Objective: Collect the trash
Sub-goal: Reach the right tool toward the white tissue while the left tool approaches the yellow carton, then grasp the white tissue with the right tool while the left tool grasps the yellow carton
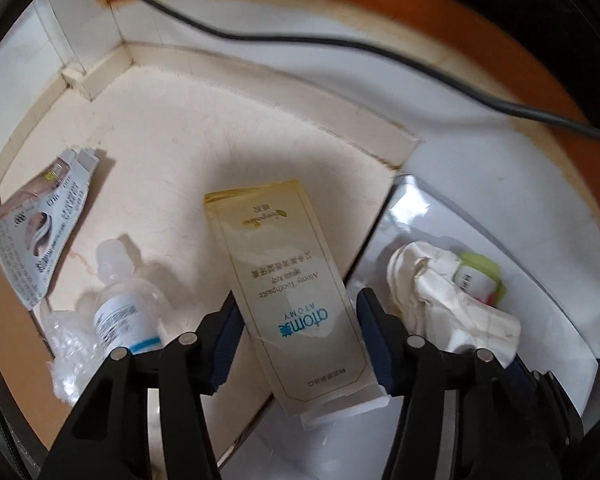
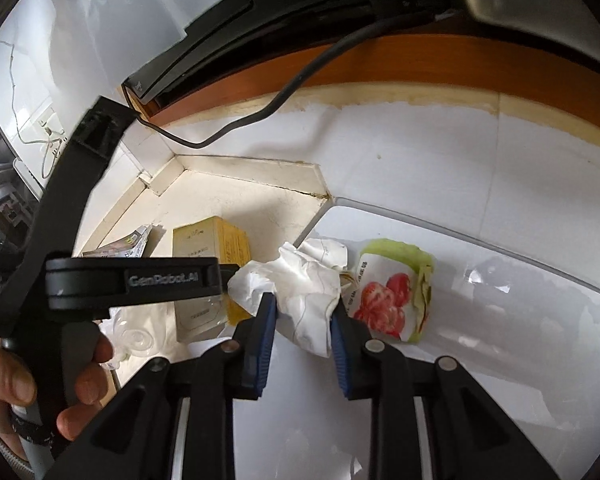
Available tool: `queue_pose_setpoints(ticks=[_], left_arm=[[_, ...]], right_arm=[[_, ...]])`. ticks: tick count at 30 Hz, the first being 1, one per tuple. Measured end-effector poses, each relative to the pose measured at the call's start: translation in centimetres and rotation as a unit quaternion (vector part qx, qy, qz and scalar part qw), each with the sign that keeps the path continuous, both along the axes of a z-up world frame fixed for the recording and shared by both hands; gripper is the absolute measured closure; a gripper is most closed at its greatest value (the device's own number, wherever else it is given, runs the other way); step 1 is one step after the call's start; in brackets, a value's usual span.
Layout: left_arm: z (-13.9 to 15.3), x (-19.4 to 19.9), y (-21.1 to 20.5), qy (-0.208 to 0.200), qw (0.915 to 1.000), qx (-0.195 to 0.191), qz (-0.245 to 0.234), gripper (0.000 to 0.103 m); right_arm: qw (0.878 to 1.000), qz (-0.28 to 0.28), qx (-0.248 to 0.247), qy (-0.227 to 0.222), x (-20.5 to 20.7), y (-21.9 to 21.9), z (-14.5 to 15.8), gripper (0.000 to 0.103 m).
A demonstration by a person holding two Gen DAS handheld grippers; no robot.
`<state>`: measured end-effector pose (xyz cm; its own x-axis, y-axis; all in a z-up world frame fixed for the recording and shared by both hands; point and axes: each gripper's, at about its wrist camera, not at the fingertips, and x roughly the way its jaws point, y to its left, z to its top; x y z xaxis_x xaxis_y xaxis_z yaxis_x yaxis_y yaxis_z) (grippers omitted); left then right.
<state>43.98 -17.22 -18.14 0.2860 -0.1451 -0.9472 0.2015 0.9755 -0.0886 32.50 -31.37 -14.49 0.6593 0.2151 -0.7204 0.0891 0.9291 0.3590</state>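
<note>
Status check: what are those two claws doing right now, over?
Left claw astride toothpaste box. Right claw pinching crumpled tissue. Nothing blocking.

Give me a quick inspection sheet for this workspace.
Surface: cream counter, white tray at right.
Job's things: toothpaste box, bottle, torn packet, crumpled paper, fruit wrapper.
Clutter: clear plastic.
Grippers: left hand-held gripper straddles the box, contact unclear; right hand-held gripper shut on the paper.
Cables: black cable overhead.
Surroundings: white tiled wall, wooden edge.

"Atomy Toothpaste" on box (image 1: 296,296); "GenRobot.AI" on gripper (image 2: 162,279)
</note>
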Motion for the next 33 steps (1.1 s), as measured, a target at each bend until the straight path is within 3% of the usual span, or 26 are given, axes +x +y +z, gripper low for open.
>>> queue_pose_setpoints(ticks=[8, 20, 27, 33], left_arm=[[6.1, -5.9, 1.9, -0.038, 0.9983, -0.042, -0.013, 0.053], [15.0, -20.3, 6.9, -0.085, 0.9898, -0.083, -0.08, 0.053], [17.6, -30.1, 10.7, -0.105, 0.9832, -0.095, -0.115, 0.053], [16.6, -37.3, 15.0, -0.097, 0.9813, -0.102, -0.132, 0.053]], right_arm=[[1.0, -0.001, -0.002, -0.027, -3.6, 1.0, 3.0, 0.078], [0.997, -0.013, -0.022, -0.074, -15.3, 5.4, 9.5, 0.078], [0.995, -0.017, -0.033, -0.093, -23.8, 9.0, 11.7, 0.078], [0.996, -0.007, -0.031, -0.082, -31.0, 12.5, 11.3, 0.078]])
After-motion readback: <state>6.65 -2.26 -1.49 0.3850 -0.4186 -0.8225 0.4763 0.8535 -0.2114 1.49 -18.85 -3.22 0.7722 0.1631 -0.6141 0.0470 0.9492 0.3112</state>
